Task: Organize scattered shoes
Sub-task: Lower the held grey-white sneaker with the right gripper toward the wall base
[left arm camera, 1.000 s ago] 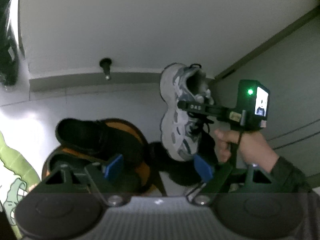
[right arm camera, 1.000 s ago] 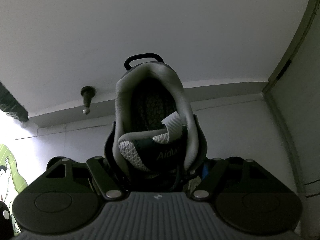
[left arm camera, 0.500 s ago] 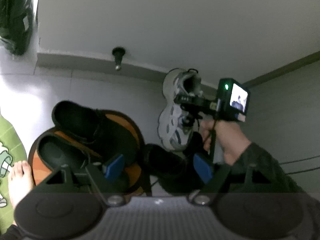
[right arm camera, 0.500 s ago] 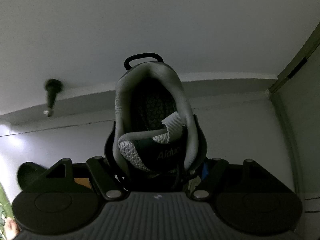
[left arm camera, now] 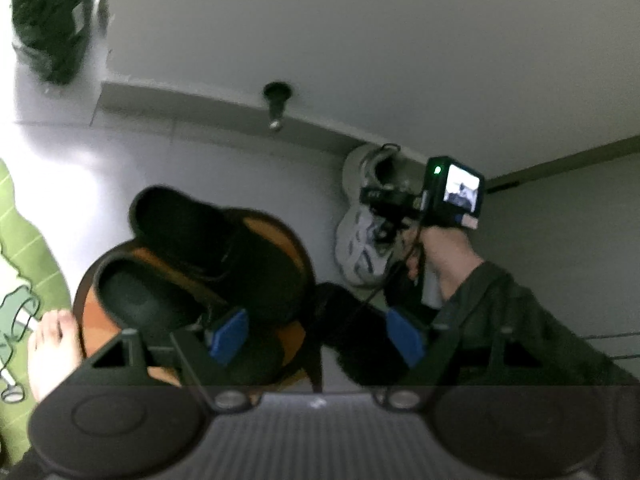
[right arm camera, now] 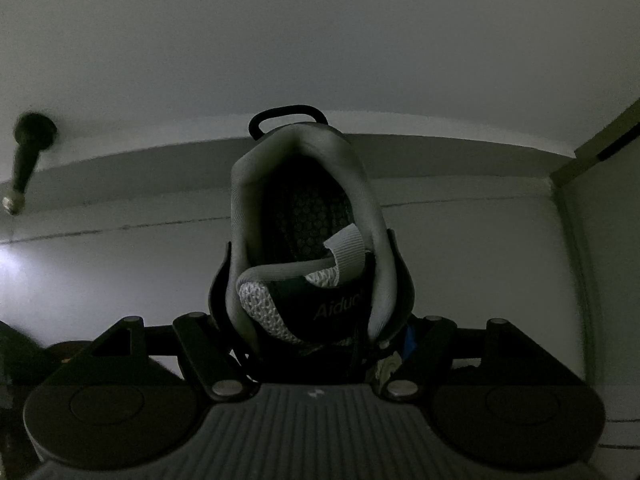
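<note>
A grey sneaker with a black heel loop fills the right wrist view, heel away from me, and my right gripper is shut on its sides. In the left wrist view that sneaker hangs low beside the skirting board, with the right gripper clamped across it and a hand behind. Two black slippers with orange soles lie on the floor at the left. My left gripper hovers over them with both blue pads bare. A black shoe lies below the gap.
A door stopper sticks out of the skirting board. A green cartoon mat and a bare foot are at the left edge. A dark bag stands at the top left. A door frame closes the right corner.
The right gripper has sunk with the sneaker towards the floor by the wall. The left view has rolled, and the second slipper and a bare foot have come into sight.
</note>
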Motion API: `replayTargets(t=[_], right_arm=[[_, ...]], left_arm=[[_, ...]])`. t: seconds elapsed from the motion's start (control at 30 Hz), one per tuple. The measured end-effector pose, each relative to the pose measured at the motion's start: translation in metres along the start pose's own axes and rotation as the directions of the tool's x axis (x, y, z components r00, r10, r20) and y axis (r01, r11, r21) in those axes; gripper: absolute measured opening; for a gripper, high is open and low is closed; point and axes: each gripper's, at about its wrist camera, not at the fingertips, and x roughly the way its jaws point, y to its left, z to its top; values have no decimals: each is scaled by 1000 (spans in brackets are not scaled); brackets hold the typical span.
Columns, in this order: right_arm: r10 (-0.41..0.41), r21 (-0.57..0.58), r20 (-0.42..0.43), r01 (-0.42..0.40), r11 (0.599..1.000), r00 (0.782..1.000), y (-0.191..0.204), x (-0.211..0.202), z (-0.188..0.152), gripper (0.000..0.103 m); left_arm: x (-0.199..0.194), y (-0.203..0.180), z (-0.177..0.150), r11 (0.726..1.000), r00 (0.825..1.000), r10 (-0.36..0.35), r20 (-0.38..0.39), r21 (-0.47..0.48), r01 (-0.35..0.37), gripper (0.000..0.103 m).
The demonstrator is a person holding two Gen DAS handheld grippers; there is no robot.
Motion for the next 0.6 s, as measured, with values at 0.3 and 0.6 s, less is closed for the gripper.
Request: replayTargets(t=[0.3,0.6], right_arm=[[-54,28,-29,54,998,998,3,19,1,76],[-58,12,-7,58,998,998,7,28,3,77]], left_arm=[[2,2,-18,1000,998,16,-63,10,-16,79],[9,1,-17,999,997,26,-72,21,-24,79]])
